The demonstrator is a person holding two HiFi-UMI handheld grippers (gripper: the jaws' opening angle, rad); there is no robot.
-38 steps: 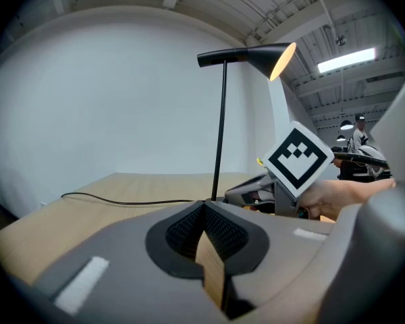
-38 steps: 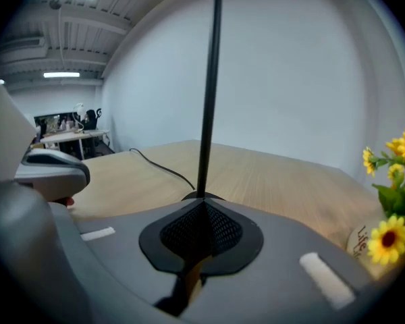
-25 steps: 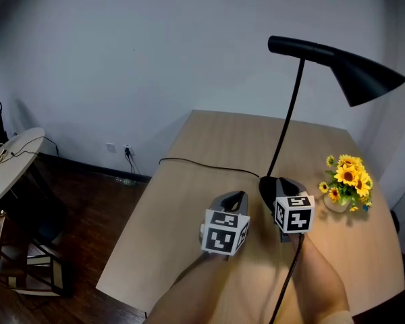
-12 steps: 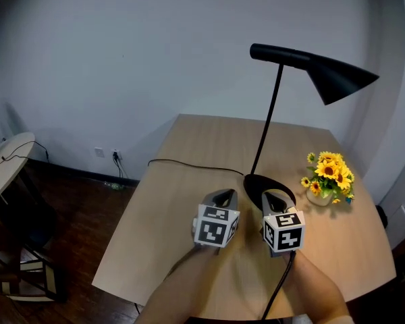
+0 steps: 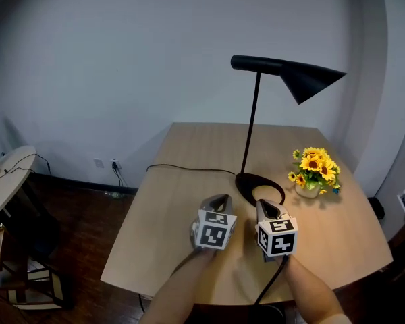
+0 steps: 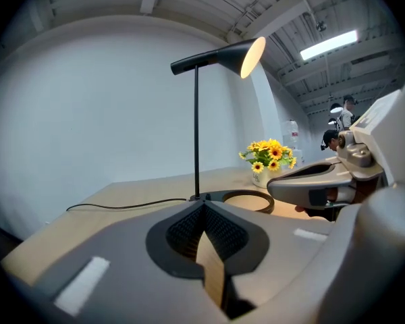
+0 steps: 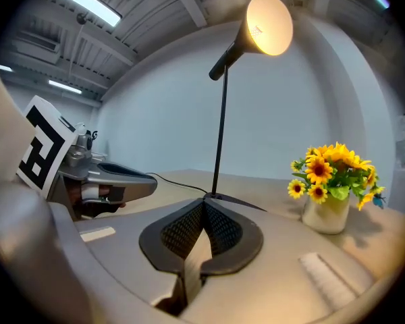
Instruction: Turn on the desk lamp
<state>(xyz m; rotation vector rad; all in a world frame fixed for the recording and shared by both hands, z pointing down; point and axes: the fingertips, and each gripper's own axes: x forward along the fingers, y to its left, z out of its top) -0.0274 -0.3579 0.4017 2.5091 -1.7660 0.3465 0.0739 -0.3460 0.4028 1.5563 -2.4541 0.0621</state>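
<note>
A black desk lamp [image 5: 250, 123] stands on the wooden desk [image 5: 189, 208], its round base [image 5: 248, 181] mid-desk and its cone shade [image 5: 304, 83] pointing right. The shade glows lit in the left gripper view [image 6: 248, 51] and in the right gripper view [image 7: 270, 24]. My left gripper [image 5: 216, 201] is just left of the base and nearer me, shut and empty [image 6: 202, 204]. My right gripper [image 5: 266, 208] hovers at the base's near rim, also shut with nothing in it [image 7: 204, 203].
A small vase of sunflowers [image 5: 312, 171] stands right of the lamp base. The lamp's black cord [image 5: 189, 169] runs left across the desk. Another black cable [image 5: 270, 285] drops off the near edge. A round white table [image 5: 7, 167] stands far left on the dark floor.
Both grippers have drawn back toward me; the right one, which sat over the lamp base, is now at its near rim. The head view has lifted, so the lamp sits further left.
</note>
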